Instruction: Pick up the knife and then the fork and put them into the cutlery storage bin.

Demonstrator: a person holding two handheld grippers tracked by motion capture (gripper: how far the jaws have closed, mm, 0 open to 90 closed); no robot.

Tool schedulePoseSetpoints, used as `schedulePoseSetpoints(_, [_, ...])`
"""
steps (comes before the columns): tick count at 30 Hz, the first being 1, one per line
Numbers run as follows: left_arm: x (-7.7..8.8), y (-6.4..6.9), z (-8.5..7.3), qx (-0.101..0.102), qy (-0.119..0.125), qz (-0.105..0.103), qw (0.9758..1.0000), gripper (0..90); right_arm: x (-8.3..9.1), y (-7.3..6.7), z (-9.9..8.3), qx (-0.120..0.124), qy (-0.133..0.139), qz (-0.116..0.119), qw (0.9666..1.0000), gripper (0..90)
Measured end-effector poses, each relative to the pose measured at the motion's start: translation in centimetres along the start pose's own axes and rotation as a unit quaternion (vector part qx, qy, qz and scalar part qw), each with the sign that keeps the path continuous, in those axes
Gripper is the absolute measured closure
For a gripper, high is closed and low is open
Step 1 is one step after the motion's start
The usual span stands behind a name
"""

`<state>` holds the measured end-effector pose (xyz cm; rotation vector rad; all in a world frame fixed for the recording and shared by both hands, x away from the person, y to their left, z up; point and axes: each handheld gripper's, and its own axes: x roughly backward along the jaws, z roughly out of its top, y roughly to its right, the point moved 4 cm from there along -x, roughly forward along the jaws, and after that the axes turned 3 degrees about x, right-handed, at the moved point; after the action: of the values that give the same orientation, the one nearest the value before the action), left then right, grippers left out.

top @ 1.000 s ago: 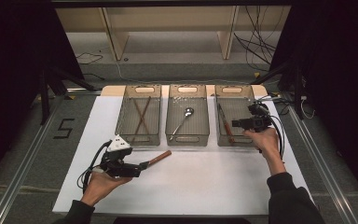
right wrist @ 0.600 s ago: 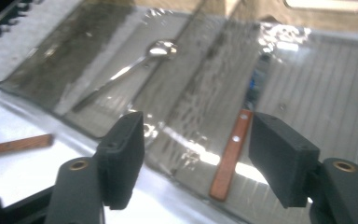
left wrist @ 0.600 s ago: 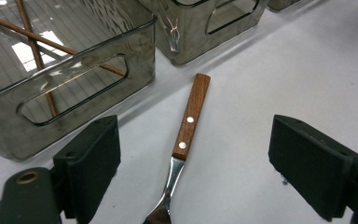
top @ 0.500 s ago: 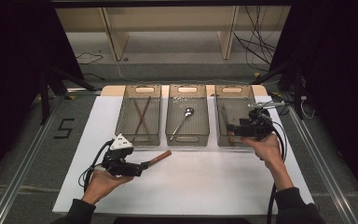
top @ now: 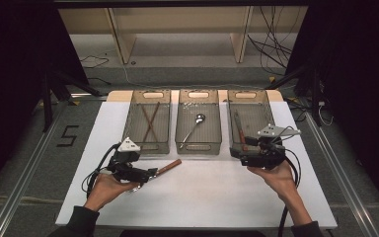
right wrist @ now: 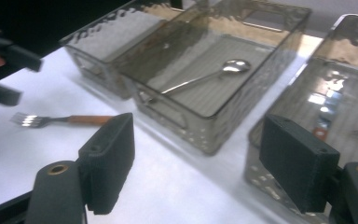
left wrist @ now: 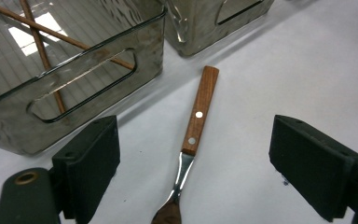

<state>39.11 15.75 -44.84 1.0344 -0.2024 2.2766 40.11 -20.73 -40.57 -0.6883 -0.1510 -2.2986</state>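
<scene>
A fork with a wooden handle [top: 168, 167] lies on the white table, in front of the left bin. My left gripper [top: 149, 173] rests low around its metal neck. In the left gripper view, the fork [left wrist: 198, 111] runs up between my left gripper's [left wrist: 193, 163] wide-open pads, which stay clear of it. My right gripper [top: 235, 154] hovers at the near end of the right bin [top: 266, 106]. Its jaws have just been opening, and in the right gripper view nothing is between them [right wrist: 198, 163].
Three clear bins stand in a row at the back. The left bin [top: 131, 118] holds crossed chopsticks [top: 149, 121], the middle bin [top: 218, 123] a spoon [top: 195, 124], and the right bin a brown-handled utensil [top: 238, 129]. White table surface stretches in front of the hands.
My right gripper has drawn back from over the right bin toward the near edge, and its jaws now stand wider. The left gripper and the fork have stayed put.
</scene>
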Motion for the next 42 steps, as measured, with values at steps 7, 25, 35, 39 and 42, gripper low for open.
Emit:
schedulePoseSetpoints(7, [-1.2, -0.2, 0.4, -0.021, -0.051, 0.006, 0.9985, 16.8, 0.4, -1.4, -0.9, 0.01, 0.007, 0.016, 0.9998, 26.1])
schedulePoseSetpoints(25, [-3.8, -0.1, 0.6, -0.048, -0.122, 0.013, 0.9912, 20.6, 0.8, -4.1, -3.6, 0.015, 0.04, 0.04, 0.9983, 24.7])
schedulePoseSetpoints(35, [-5.0, 0.2, 0.4, -0.064, -0.161, 0.016, 0.9847, 24.7, 0.6, -4.5, -4.2, 0.018, 0.029, 0.043, 0.9985, 24.6])
schedulePoseSetpoints(39, [-5.4, 0.3, 0.4, -0.069, -0.175, 0.012, 0.982, 29.4, 0.6, -4.4, -4.2, 0.015, 0.03, 0.043, 0.9985, 24.7])
schedulePoseSetpoints(42, [-5.7, 0.4, 0.3, -0.073, -0.186, 0.006, 0.9798, 34.7, 0.6, -4.4, -4.2, 0.015, 0.03, 0.043, 0.9985, 24.8])
